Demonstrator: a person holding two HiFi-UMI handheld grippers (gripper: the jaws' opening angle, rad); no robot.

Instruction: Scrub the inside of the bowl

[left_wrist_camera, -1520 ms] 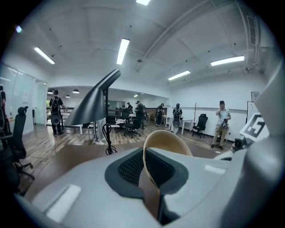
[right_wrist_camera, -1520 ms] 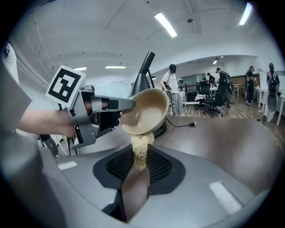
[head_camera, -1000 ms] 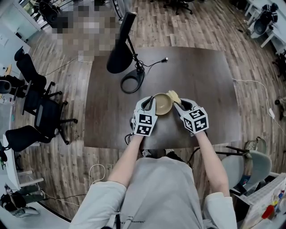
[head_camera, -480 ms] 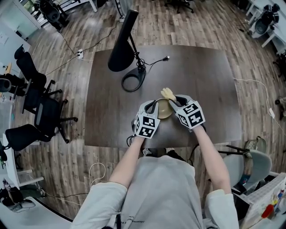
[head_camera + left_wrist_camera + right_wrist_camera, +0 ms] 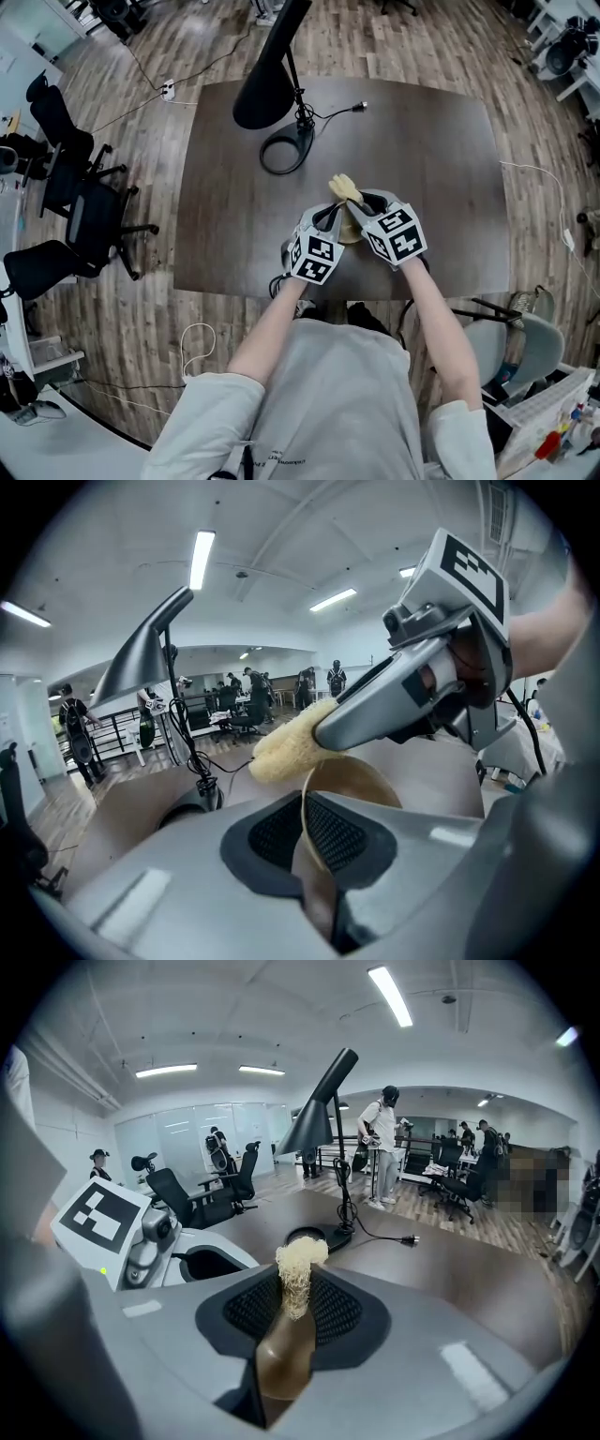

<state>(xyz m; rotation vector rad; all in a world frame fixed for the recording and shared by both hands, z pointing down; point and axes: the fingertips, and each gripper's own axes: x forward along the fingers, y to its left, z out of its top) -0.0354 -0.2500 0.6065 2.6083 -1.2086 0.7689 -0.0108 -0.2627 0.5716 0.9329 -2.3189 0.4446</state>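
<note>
Two tight grips: my left gripper pinched the bowl by its rim, my right gripper clamped the brush, bristles just past the bowl's far rim.

Ahead of you a black lamp stands on the dark surface, toward its far side, with its loose plug lying to the right. Black office chairs crowd the wooden floor at your left.

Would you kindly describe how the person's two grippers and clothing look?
Both the left gripper and the right gripper have smooth grey plastic shells, each carrying a white cube with black square markers. The jaws' inner faces bear black mesh-textured pads. The person wears a light grey short-sleeved T-shirt.
</note>
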